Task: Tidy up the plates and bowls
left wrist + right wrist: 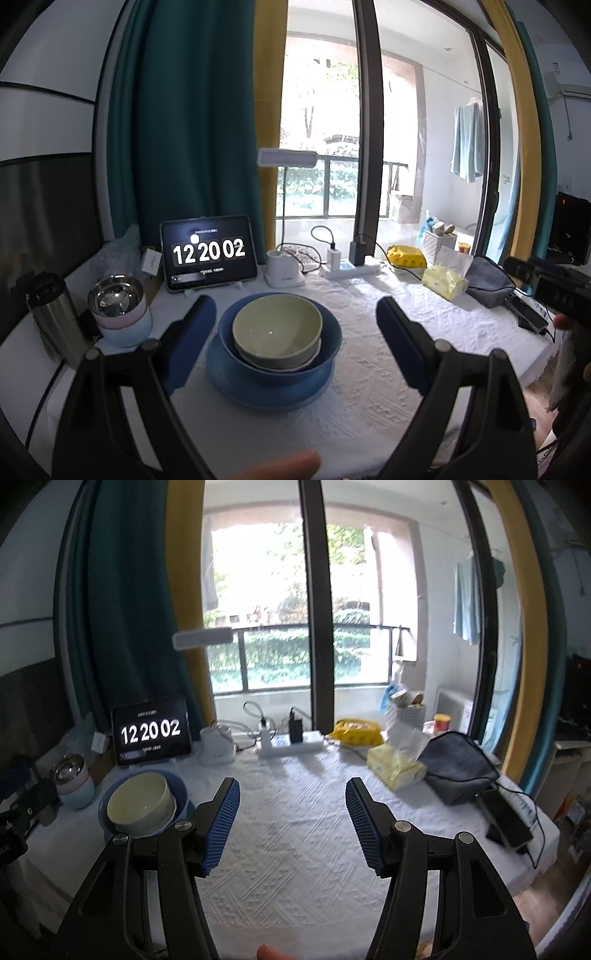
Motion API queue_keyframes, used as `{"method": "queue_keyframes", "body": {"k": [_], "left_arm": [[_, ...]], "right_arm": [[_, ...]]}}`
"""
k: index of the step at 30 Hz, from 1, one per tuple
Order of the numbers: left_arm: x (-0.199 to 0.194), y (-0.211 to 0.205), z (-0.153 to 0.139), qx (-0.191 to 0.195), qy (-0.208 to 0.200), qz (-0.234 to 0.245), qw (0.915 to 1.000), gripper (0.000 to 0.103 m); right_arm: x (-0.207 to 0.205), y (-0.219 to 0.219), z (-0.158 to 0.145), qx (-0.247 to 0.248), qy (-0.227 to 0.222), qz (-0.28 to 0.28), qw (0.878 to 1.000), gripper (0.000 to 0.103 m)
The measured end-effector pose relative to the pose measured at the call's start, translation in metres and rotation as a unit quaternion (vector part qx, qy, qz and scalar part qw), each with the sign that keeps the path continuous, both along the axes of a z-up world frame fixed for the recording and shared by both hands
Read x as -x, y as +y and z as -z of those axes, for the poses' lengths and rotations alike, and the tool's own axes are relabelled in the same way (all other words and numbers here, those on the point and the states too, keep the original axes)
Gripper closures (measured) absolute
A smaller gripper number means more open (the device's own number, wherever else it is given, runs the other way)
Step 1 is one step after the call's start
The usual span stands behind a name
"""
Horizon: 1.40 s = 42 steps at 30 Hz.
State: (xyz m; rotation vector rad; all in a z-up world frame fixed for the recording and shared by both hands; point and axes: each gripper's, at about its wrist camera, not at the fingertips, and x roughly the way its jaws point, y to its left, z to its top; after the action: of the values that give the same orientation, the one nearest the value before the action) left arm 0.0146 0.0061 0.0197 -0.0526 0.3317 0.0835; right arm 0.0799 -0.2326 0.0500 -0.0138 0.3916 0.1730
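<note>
Already nested: bowl (276, 329) sitting inside blue bowl (332, 341) on plate (266, 393), saving space.
Both hand-held grippers, left (295, 321) and right (291, 805), are hovering over the tabletop (295, 849), jaws apart, holding nothing.

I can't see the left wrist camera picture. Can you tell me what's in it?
A pale green bowl sits inside a blue bowl on a blue plate, on a white tablecloth. The open left gripper frames the stack without touching it. Behind, a tablet reads 12 20 02.

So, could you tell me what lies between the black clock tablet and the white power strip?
The white desk lamp base stands between tablet and power strip, seen in both wrist views.
</note>
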Motion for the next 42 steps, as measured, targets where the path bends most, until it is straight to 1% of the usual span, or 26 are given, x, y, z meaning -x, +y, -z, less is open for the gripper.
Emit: {"method": "queue_keyframes", "body": {"k": [7, 14, 20, 42], "left_arm": [[0.002, 0.001, -0.001, -0.003, -0.003, -0.004, 1.0, 0.013], [0.005, 0.002, -0.001, -0.004, -0.008, -0.012, 0.9999, 0.013], [0.009, 0.0, -0.003, -0.008, -0.014, -0.01, 0.9998, 0.013], [0.008, -0.001, -0.004, -0.01, -0.009, -0.007, 0.9999, 0.013]], "right_arm": [[0.007, -0.013, -0.01, -0.007, -0.02, 0.015, 1.0, 0.039], [0.013, -0.014, -0.015, -0.005, -0.03, 0.015, 0.999, 0.039], [0.013, -0.012, -0.015, -0.004, -0.029, 0.013, 0.999, 0.039], [0.012, -0.009, -0.012, -0.006, -0.023, 0.012, 1.0, 0.039]]}}
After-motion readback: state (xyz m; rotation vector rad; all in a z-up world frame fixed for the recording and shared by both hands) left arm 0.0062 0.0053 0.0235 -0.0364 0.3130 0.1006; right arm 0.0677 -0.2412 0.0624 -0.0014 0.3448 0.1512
